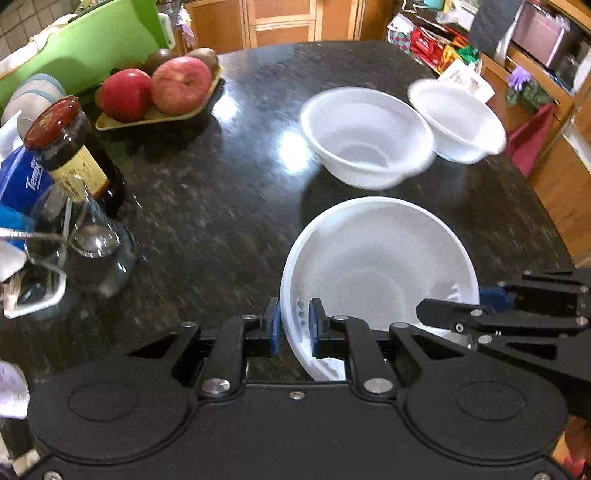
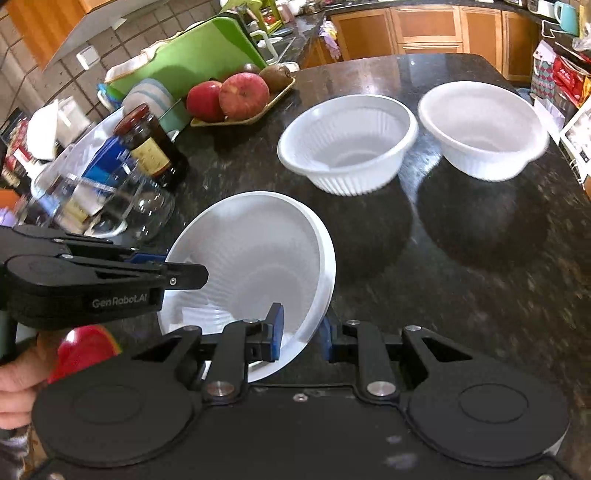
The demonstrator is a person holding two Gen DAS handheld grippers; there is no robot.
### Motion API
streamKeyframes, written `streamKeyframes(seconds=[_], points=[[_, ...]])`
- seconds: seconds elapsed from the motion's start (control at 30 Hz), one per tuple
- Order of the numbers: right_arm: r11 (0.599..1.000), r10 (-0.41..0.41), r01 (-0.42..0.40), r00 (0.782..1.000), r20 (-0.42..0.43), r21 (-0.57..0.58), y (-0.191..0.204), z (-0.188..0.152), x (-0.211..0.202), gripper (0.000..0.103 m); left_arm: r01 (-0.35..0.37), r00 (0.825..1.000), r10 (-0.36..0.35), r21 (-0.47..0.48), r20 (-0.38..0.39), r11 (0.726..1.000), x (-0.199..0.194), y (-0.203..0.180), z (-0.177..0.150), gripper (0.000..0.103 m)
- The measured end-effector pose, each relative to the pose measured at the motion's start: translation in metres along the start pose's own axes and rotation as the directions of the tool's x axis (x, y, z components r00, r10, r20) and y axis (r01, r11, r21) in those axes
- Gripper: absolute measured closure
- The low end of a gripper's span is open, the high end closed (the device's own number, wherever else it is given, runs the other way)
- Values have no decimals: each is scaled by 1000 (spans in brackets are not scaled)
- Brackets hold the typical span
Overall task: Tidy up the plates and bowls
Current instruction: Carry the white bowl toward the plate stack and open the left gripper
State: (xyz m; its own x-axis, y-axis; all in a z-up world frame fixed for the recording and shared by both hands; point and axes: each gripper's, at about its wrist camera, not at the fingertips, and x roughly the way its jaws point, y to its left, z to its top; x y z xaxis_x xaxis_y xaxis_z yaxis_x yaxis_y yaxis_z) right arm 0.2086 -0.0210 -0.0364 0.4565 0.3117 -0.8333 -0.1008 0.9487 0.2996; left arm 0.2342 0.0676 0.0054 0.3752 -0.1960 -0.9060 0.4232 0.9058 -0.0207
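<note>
I'm looking across a dark speckled stone counter (image 2: pixel 480 295) that is throwing back bright spots of light. Wooden cabinets (image 2: pixel 424 29) are running along the top of the frame. At upper left I'm seeing a tiled wall (image 2: pixel 48 92) behind a green board (image 2: pixel 192 55), and at far right cluttered shelves (image 1: pixel 535 48).
</note>
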Motion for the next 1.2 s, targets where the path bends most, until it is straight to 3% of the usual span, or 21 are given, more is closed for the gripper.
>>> streamKeyframes(seconds=[0.5,0.67,1.0,1.07,1.2], points=[[990,84,-86,996,-18,-112,-33,-63,-47,80,4,999,-5,-20,-35,1000,-24,-58,-80,82],[983,82,-79,997,10,-167,-36,-70,-54,80,-15,1000,16,-53,16,998,-29,-66,-91,82],[981,115,-111,993,15,-159,-47,-68,-53,78,-24,997,34,-135,71,991,-22,-66,-98,81],[981,120,-116,993,17,-157,-49,-69,-54,78,-18,997,29,-144,76,989,-23,-66,-99,73],[979,131,-123,990,43,-161,-51,-68,-57,57,-9,997,21,-157,75,988,-23,-67,-100,70]])
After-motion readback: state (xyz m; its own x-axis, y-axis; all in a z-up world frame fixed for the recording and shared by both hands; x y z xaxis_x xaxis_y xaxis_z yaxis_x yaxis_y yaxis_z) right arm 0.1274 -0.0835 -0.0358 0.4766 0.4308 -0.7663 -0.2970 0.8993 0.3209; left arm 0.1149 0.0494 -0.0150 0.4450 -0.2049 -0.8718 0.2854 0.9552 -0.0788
